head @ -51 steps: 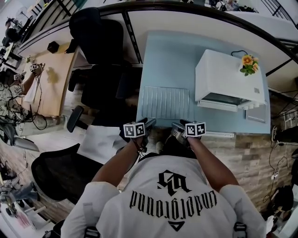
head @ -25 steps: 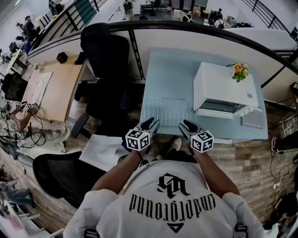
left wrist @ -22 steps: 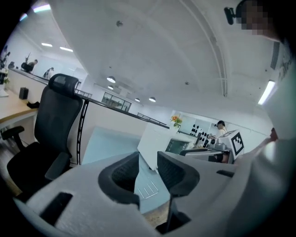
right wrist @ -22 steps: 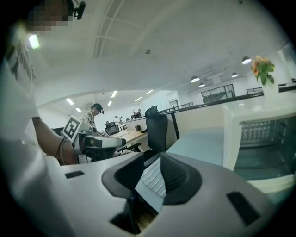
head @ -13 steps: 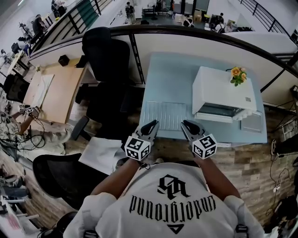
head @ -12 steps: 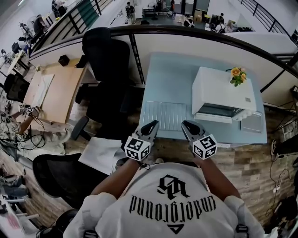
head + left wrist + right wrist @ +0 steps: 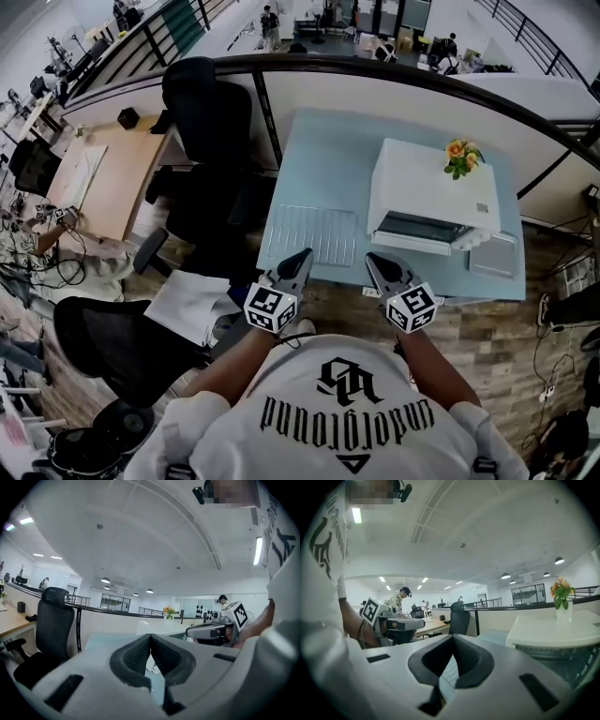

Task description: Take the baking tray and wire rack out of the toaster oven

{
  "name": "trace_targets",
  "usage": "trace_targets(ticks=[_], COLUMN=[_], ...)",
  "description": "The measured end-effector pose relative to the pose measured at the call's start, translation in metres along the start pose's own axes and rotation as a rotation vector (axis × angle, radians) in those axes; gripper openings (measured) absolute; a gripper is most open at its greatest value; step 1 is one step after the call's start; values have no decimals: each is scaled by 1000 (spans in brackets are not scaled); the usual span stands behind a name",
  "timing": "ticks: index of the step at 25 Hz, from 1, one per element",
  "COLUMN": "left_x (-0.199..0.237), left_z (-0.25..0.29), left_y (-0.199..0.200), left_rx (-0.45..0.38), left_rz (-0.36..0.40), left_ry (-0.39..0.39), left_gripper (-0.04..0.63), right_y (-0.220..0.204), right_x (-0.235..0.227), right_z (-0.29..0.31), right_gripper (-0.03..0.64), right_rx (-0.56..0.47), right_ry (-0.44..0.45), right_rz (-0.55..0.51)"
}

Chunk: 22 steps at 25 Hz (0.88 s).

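Both claws are held up in front of the person, short of the surface's near edge. Left claw [image 7: 304, 254] is pressed together with nothing between the pads. Right claw [image 7: 374, 260] is the same, pressed together and empty. Both have just been closing on air.

The wire rack [image 7: 312, 234] lies flat on the pale blue surface [image 7: 328, 155], just beyond the left claw and close to the near edge. The white toaster oven [image 7: 427, 183] sits further right with its door dropped open toward the person. A flat grey piece, probably the baking tray [image 7: 494, 255], lies just beside the oven by the surface's front right corner. Both items look to be out already.

Risks, as a judgement:
- The rack is close to the near edge, so a low claw pass or a sleeve could push it off.
- The tray at the corner could slide off if nudged.
- The open door sticks out toward the right claw and could catch it.
- The flowers [image 7: 458, 157] on top of the oven could tip over if the oven gets bumped.
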<state>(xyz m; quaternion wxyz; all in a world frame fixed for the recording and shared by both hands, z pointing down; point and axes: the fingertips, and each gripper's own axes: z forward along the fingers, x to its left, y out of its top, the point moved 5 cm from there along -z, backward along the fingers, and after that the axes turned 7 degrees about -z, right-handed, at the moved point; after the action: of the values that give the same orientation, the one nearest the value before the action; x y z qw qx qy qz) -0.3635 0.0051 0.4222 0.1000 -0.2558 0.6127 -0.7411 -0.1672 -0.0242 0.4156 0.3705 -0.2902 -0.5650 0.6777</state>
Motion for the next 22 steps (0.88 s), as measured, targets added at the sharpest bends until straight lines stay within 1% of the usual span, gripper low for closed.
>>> trace_targets(ticks=[4, 11, 16, 22], left_x=[-34, -96, -136, -167], left_z=[11, 24, 20, 5], left_y=[-7, -14, -23, -28], left_rx=[-11, -41, -54, -61], left_rz=[6, 22, 24, 31], left_ry=[8, 13, 26, 40], left_gripper=[0, -1, 0, -1], right_y=[-4, -12, -21, -22], right_x=[-8, -22, -23, -18], right_z=[-33, -96, -138, -170], right_gripper=[5, 5, 5, 5], right_rx=[-13, -44, -53, -81], right_ry=[23, 30, 29, 32], right_rz=[-22, -52, -48, -56])
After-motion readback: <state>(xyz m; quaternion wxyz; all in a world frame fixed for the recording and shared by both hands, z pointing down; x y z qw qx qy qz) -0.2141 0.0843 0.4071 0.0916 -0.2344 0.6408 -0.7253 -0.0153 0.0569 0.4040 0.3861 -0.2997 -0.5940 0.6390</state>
